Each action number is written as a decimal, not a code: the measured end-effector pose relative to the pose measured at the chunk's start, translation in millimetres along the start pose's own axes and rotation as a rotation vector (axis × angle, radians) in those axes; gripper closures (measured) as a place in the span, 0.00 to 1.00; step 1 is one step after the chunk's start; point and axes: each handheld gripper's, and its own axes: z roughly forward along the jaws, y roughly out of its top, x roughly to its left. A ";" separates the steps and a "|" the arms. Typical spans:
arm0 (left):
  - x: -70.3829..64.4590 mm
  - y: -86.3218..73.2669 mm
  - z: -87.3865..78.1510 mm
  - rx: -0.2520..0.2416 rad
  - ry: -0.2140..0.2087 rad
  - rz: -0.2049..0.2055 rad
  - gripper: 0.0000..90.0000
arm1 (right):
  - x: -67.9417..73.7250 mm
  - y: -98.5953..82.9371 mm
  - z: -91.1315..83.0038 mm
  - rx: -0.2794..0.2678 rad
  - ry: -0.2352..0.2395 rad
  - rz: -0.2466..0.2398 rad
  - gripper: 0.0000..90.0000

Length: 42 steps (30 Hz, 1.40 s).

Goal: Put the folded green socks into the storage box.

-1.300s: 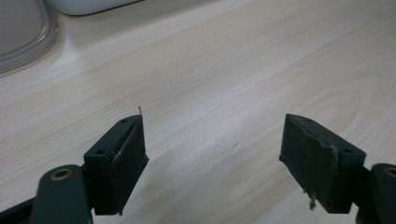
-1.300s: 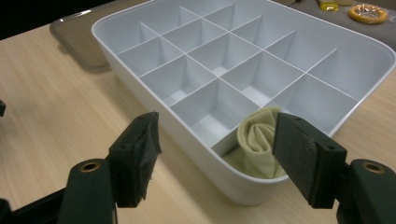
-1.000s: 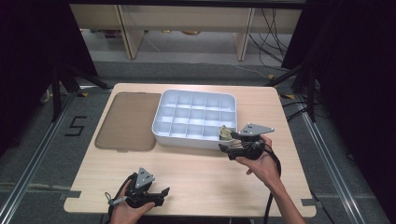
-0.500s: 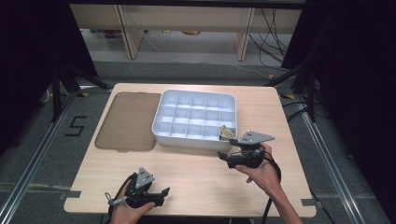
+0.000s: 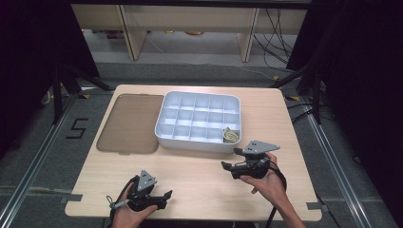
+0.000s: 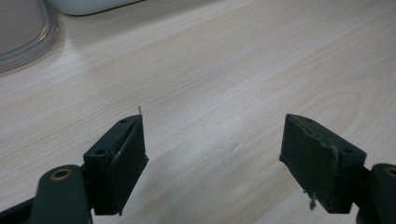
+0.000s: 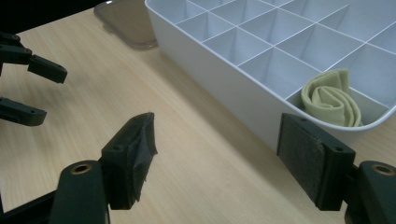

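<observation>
Right gripper (image 5: 230, 166) has backed away from the white tray (image 5: 190, 141), jaws spread and empty; the rolled beige cloth (image 5: 230, 135) sits in the tray's five o'clock corner compartment, so placement looks done. Left gripper (image 5: 164, 195) rests open at seven o'clock.

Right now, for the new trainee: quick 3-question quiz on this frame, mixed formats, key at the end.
1. True or false: the rolled beige cloth strip lies in a corner compartment of the white divided tray.
2. The right gripper is: A) shut on the strip B) open, empty, near the tray C) inside a compartment.
3. What lies flat on the table on the tray's left in the high view?

Key: 1 true; 2 B; 3 the translucent brown lid.
</observation>
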 end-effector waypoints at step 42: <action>1.4 -3.1 -2.7 0.014 0.006 0.022 0.24 | 18.5 -55.6 -2.4 0.086 0.028 -0.019 0.26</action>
